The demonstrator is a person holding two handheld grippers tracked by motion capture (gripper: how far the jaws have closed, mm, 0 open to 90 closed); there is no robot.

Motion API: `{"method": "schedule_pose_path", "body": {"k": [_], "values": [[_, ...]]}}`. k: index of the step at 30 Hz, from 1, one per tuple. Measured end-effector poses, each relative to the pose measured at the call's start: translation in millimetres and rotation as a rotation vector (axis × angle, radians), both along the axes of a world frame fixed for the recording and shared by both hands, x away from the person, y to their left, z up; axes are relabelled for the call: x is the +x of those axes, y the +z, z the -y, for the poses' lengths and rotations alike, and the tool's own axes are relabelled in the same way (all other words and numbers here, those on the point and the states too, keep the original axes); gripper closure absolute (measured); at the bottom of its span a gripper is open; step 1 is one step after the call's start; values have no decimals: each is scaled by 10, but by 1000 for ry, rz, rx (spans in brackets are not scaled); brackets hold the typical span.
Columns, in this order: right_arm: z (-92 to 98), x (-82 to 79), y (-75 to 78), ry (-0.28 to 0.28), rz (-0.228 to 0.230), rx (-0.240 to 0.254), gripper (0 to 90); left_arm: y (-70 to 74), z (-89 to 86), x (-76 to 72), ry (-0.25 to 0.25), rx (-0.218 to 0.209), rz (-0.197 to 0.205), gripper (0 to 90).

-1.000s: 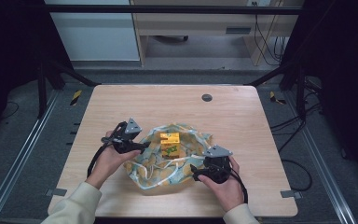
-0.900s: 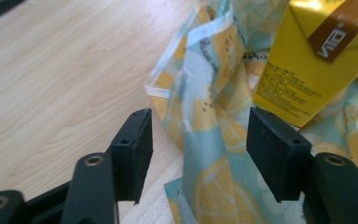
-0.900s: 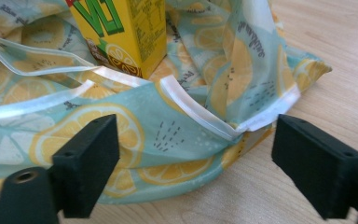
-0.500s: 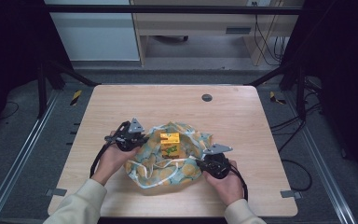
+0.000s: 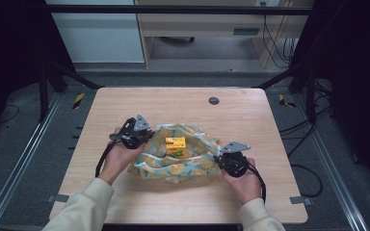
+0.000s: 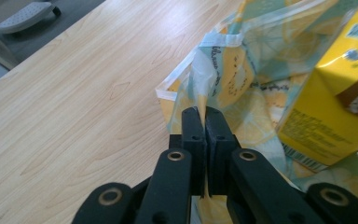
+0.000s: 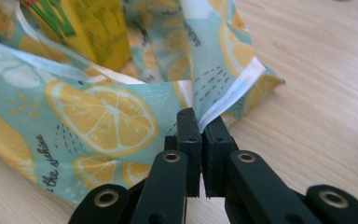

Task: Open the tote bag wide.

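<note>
While the table (image 5: 125,202) carries it just below centre, the lemon-print bag (image 5: 192,166) looks thin, limp and light, best pinched at its seamed edges. A yellow carton (image 5: 175,146) stands inside. Left tongs (image 5: 142,136) at nine o'clock and right tongs (image 5: 221,161) at four o'clock have just clenched on those edges.

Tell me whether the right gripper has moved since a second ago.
Yes. In the high view the right gripper has slid rightward, away from the yellow carton and toward the table's right edge, its jaws having just closed on the lemon-print cloth.
</note>
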State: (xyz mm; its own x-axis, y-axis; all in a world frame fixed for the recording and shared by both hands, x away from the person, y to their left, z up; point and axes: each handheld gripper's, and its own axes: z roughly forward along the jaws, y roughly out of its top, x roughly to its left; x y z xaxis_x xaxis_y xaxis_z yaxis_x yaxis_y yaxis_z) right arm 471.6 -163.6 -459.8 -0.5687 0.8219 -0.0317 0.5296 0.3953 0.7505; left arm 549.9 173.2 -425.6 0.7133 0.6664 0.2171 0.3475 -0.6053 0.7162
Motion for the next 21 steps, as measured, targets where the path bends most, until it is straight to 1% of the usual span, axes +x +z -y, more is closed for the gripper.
{"method": "schedule_pose_path", "body": {"k": [4,7,8,9,13,14,16,20,21], "values": [[57,28,-77,6,-26,1,876,-80,11,10,10,4,-2,885],[81,40,-94,12,-39,2,877,-144,2,-2,14,7,-12,885],[88,42,-99,19,-38,-4,877,-166,-1,-8,17,-2,-10,885],[88,40,-104,19,-47,-5,877,-181,-12,-13,17,3,-11,885],[102,52,-142,24,-55,-8,878,-266,-46,-17,33,0,-14,885],[107,56,-148,23,-56,-9,878,-289,-55,-17,34,0,-25,885],[111,59,-155,23,-63,-7,879,-319,-60,-20,38,-5,-29,884],[132,69,-166,24,-63,-6,878,-349,-70,-30,37,-2,-30,882],[131,68,-168,24,-64,-3,878,-355,-70,-31,38,-8,-31,881]]}}
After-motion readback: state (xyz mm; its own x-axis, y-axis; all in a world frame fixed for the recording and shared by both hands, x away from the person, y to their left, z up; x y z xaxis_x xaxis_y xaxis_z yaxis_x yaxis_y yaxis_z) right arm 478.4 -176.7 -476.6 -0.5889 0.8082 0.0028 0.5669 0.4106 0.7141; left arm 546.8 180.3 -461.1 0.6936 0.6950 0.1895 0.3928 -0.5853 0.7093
